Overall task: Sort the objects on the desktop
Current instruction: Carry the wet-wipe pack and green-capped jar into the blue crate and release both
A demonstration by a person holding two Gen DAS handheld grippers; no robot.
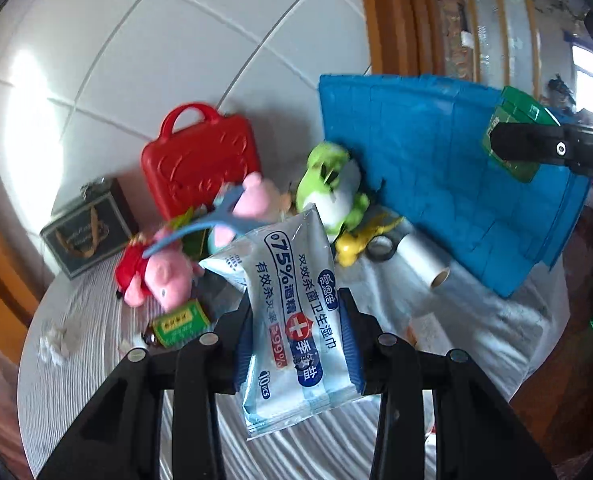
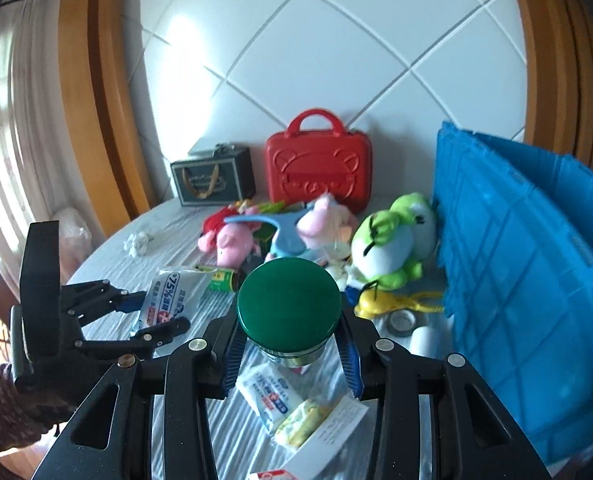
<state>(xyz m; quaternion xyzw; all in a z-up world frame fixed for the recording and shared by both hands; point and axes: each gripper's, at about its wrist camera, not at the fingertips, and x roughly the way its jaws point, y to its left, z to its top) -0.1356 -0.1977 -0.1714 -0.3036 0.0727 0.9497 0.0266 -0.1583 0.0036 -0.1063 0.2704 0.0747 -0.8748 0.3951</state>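
Currently, two hand-held grippers are seen above a round surface (image 2: pixel 108 256) covered with a pale ribbed cloth and scattered with small objects. The left gripper (image 1: pixel 298 344) is closed on a wet-wipes packet (image 1: pixel 296 320), which is pinched between the blue pads and lifted off the cloth. The packet's long axis runs along the fingers, so its far end hangs out beyond the tips and its near end trails back between them. The right gripper (image 2: pixel 290 344) is closed on a green-lidded jar (image 2: pixel 289 304), which is gripped at its sides below the lid and held upright above the near part of the surface.

A blue crate (image 2: pixel 516 280) is seen at the right of the scene, tilted or propped with its ribbed wall facing the clutter. It is judged to be the likely sorting target. From the jar, the crate lies to the right and slightly farther away, close by. From the packet, it lies well to the right, across a green frog plush (image 1: pixel 332 184), a yellow toy (image 1: pixel 352 242) and a white roll (image 1: pixel 420 260). The right hand is therefore judged to be the nearer one.

At the far side, a red toy case (image 2: pixel 318 168) and a dark gift box (image 2: pixel 212 180) are set against a tiled wall. Pink plush toys (image 2: pixel 232 240) are piled in the middle. Small packets (image 2: pixel 272 396) are left on the cloth under the jar.
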